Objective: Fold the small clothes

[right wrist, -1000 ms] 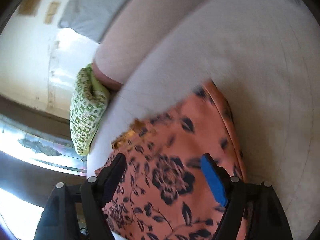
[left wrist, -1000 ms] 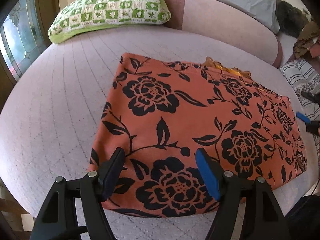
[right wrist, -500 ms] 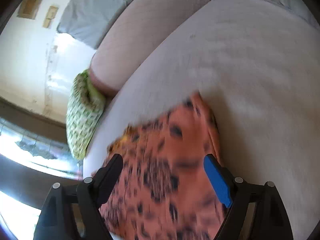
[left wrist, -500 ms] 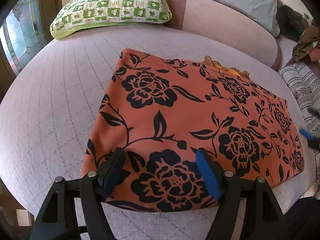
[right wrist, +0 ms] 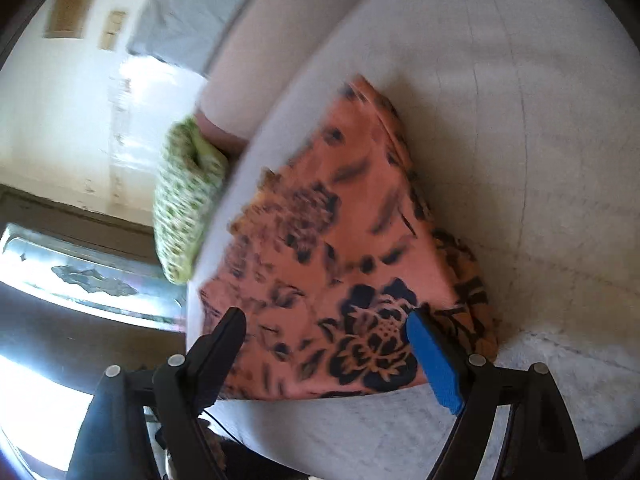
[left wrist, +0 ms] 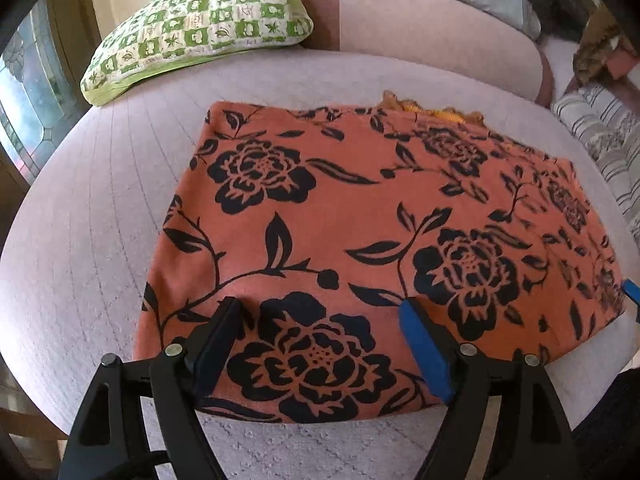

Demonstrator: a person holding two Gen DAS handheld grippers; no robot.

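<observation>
An orange garment with black flowers (left wrist: 360, 232) lies folded flat on the pale pink quilted bed (left wrist: 80, 240). A yellow-orange frill pokes out at its far edge (left wrist: 440, 110). My left gripper (left wrist: 320, 312) is open and empty, its fingers over the garment's near edge. The garment also shows in the right wrist view (right wrist: 340, 260), blurred. My right gripper (right wrist: 324, 320) is open and empty over its right end. A blue fingertip of the right gripper shows at the right edge of the left wrist view (left wrist: 632, 290).
A green and white checked pillow (left wrist: 200, 24) lies at the back left. A pink bolster (left wrist: 420, 28) runs along the back with a grey pillow behind it. Striped fabric (left wrist: 600, 132) lies at the right. A window is at the left.
My left gripper has moved forward a little over the garment's near edge. My right gripper has swung and come closer over the garment's right end. Both stayed open.
</observation>
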